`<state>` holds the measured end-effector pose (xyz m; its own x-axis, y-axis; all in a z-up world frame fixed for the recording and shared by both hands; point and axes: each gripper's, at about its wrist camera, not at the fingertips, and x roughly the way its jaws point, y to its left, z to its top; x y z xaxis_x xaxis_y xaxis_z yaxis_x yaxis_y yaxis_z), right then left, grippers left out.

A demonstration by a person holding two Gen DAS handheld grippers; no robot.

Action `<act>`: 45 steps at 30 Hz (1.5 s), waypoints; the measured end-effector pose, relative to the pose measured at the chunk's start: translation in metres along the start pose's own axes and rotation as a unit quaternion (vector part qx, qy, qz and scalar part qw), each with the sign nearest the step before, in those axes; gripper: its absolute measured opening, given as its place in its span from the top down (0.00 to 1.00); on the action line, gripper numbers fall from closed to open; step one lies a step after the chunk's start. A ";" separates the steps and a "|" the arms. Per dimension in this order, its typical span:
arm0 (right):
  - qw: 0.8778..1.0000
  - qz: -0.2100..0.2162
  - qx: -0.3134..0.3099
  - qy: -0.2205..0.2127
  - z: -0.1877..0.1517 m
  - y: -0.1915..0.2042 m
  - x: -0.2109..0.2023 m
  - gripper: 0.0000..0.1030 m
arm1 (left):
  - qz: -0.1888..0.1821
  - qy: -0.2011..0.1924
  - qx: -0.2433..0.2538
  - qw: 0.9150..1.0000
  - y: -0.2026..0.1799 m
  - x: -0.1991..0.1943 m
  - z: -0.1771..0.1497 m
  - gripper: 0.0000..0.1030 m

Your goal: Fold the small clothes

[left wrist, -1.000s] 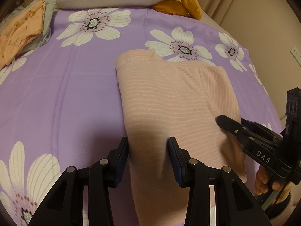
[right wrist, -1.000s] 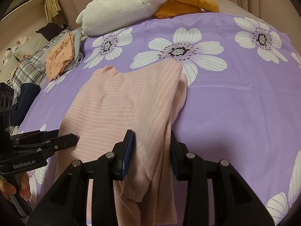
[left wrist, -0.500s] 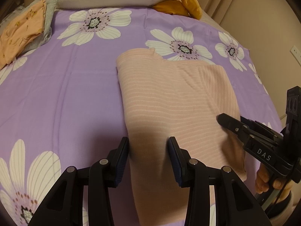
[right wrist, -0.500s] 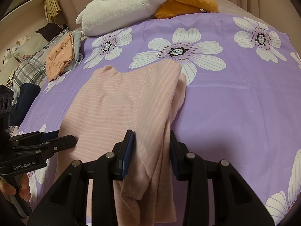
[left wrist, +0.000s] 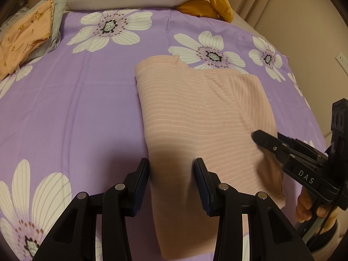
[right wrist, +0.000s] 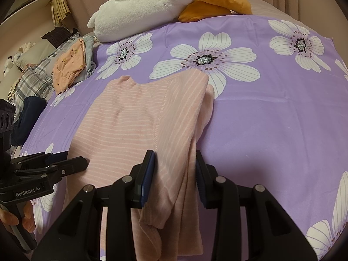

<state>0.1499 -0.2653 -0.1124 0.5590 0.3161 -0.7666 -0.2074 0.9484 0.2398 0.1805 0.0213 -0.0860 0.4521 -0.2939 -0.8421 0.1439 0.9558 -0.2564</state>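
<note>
Hardly anything is changing; in the right wrist view the whole scene is sliding a hair to the left, so the far corner of the pink striped top [right wrist: 134, 117] and the white printed flower [right wrist: 204, 59] behind it are sitting marginally nearer that edge; the left gripper [right wrist: 76, 158] is showing a shade lower in that view; the left wrist view is showing no difference that can be made out.

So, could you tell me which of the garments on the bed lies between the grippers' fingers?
The pink striped top, spread in the middle of the purple sheet; the orange printed garment sits folded on a pile at the bed's far edge.
</note>
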 end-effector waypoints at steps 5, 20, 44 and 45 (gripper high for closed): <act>1.000 0.000 -0.001 0.000 0.000 0.002 0.000 0.64 | 0.001 0.000 0.000 1.000 0.001 -0.001 -0.003 0.60; 1.000 0.000 0.000 0.000 0.000 0.000 -0.001 0.64 | 0.002 0.000 0.000 1.000 0.001 -0.002 -0.004 0.60; 1.000 -0.013 0.014 -0.005 -0.004 -0.016 -0.014 0.64 | 0.012 -0.009 -0.013 1.000 0.011 -0.023 -0.012 0.60; 1.000 -0.014 0.014 -0.006 -0.004 -0.016 -0.015 0.63 | 0.014 -0.010 -0.015 1.000 0.014 -0.026 -0.012 0.60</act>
<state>0.1419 -0.2848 -0.1073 0.5734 0.2890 -0.7666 -0.1679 0.9573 0.2352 0.1608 0.0427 -0.0736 0.4733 -0.2669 -0.8395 0.1043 0.9633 -0.2474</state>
